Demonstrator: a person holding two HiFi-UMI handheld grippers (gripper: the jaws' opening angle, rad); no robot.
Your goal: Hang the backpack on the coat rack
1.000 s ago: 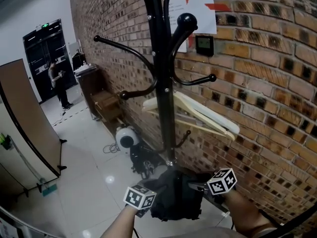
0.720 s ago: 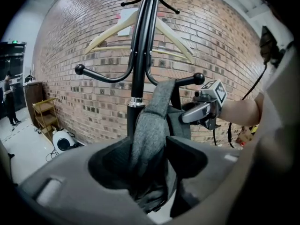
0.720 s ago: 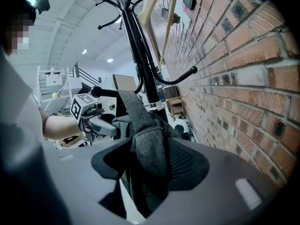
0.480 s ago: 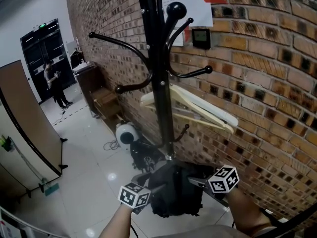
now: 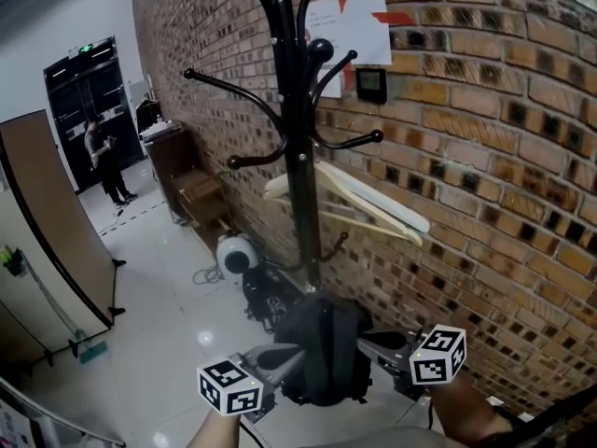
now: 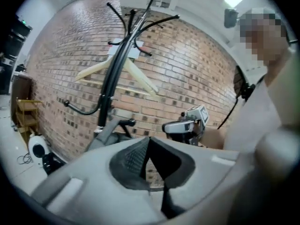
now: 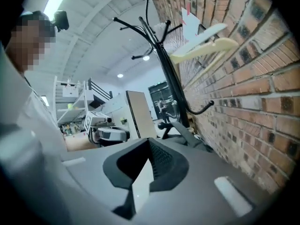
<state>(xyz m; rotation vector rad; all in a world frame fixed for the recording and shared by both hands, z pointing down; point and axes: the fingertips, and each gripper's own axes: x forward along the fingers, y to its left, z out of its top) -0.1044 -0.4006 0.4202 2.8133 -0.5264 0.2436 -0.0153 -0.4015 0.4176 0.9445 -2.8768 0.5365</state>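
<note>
We are looking at the black backpack (image 5: 322, 353) standing tall, top pointing up, low by the foot of the coat rack (image 5: 297, 157) near the brick wall (image 5: 466, 157). The left gripper (image 5: 298, 351) and right gripper (image 5: 362, 340) are flanking it, both having just been squeezing closed, with nothing showing between their jaws.

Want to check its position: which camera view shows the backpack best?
Head view: the black backpack shows plainly by the foot of the coat rack. The left gripper view and right gripper view show rack and brick wall, but no recognisable backpack.
</note>
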